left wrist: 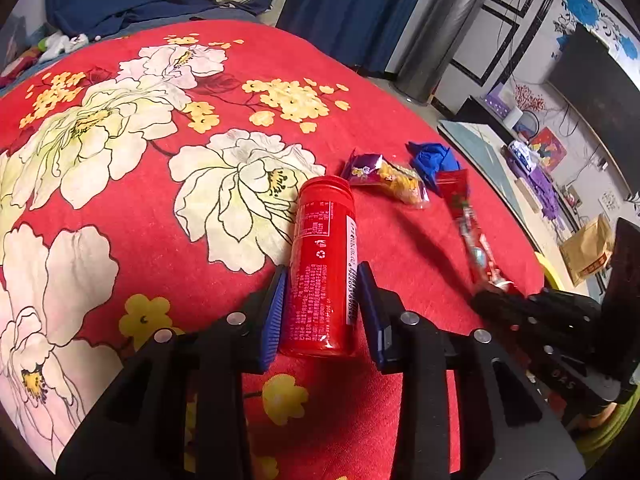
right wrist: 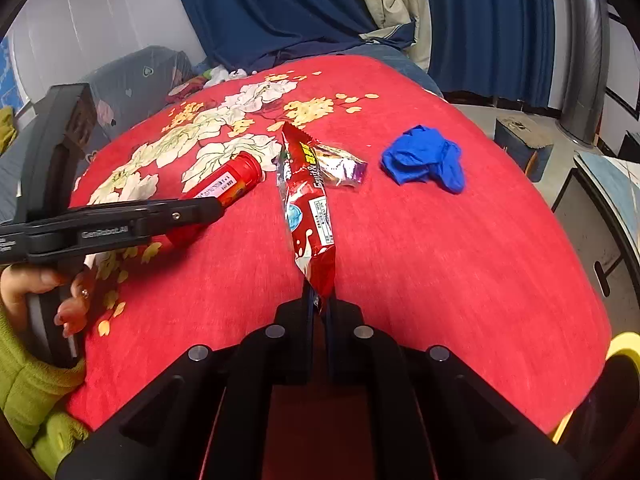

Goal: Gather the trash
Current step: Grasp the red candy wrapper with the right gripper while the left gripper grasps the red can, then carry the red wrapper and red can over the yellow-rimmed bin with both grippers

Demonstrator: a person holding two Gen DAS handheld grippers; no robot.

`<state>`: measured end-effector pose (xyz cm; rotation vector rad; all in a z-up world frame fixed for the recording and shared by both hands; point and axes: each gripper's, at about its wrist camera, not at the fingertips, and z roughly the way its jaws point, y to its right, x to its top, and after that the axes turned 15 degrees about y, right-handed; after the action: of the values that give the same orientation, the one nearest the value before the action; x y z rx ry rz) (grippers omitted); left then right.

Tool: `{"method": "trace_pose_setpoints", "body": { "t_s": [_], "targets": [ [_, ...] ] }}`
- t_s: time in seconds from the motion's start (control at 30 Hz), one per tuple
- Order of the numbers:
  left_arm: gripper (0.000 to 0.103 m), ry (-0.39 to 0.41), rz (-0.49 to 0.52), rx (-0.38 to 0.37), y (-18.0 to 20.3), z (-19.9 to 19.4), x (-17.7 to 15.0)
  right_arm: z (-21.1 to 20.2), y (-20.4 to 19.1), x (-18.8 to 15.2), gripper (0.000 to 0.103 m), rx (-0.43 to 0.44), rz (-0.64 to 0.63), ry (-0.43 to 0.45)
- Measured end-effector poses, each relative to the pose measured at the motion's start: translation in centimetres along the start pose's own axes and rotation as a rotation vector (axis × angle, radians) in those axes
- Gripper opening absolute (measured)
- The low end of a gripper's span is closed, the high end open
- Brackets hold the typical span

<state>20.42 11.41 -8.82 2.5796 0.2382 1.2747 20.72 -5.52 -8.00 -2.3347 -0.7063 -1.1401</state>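
Note:
A red can (left wrist: 322, 264) lies on its side on the red flowered cloth (left wrist: 160, 200). My left gripper (left wrist: 323, 280) has its blue pads on both sides of the can and is shut on it; the can also shows in the right wrist view (right wrist: 226, 190). My right gripper (right wrist: 320, 308) is shut on the end of a long red snack wrapper (right wrist: 310, 216), which sticks out forward above the cloth; it also shows in the left wrist view (left wrist: 474, 236). A purple and yellow wrapper (left wrist: 386, 176) and a crumpled blue glove (right wrist: 424, 160) lie on the cloth beyond.
The cloth covers a round table (right wrist: 480, 280). A yellow-rimmed bin (right wrist: 624, 344) shows at the right table edge. Blue curtains (right wrist: 280, 8) hang behind. A steel pipe (left wrist: 448, 28), a low bench with clutter (left wrist: 532, 168) and a paper bag (left wrist: 588, 252) stand at the right.

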Motion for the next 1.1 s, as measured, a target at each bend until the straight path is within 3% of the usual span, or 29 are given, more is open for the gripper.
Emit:
{"method": "trace_pose_setpoints", "body": {
  "t_s": [0.27, 0.4, 0.63, 1.1],
  "targets": [
    [0.026, 0.044, 0.034, -0.011, 1.4, -1.1, 0.5, -3.1, 0.2, -0.6, 0.004, -0.018, 0.033, 0.050],
    [0.026, 0.073, 0.011, -0.070, 2.6, -2.2, 1.1, -5.1, 0.4, -0.6, 0.004, -0.024, 0.051, 0.088],
    [0.026, 0.118, 0.081, -0.145, 7.3, -4.0, 1.3, -8.2, 1.6, -0.3, 0.004, -0.068, 0.080, 0.142],
    [0.026, 0.118, 0.148, -0.268, 14.0, -5.0, -0.6, -14.6, 7.4, -0.6, 0.004, -0.198, 0.155, 0.216]
  ]
}}
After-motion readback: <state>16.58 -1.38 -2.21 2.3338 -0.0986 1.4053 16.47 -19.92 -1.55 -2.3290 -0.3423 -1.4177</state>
